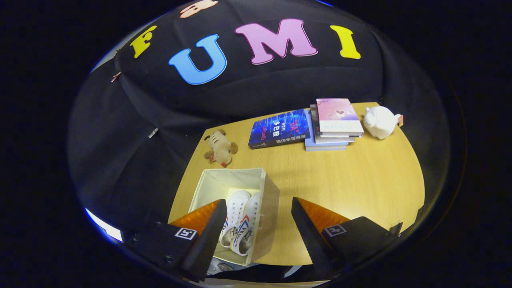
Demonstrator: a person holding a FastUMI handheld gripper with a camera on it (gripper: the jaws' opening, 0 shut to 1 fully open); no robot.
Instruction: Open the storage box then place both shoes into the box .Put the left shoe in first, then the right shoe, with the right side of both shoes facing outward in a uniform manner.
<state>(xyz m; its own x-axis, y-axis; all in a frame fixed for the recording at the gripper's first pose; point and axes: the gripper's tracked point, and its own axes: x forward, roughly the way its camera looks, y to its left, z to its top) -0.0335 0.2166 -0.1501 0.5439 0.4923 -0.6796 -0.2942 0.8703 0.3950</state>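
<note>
An open cream storage box stands on the wooden table, below and just beyond my left finger. Two white shoes with red and blue side stripes lie side by side inside it, toes pointing away from me. My gripper hovers above the box's near end, open, with nothing between its fingers. The right finger is over bare table beside the box. The left finger hides the box's near left corner.
A small plush toy lies beyond the box. Farther back are a blue book, a stack of books and a white piggy-shaped figure. The table is bare to the right of the box.
</note>
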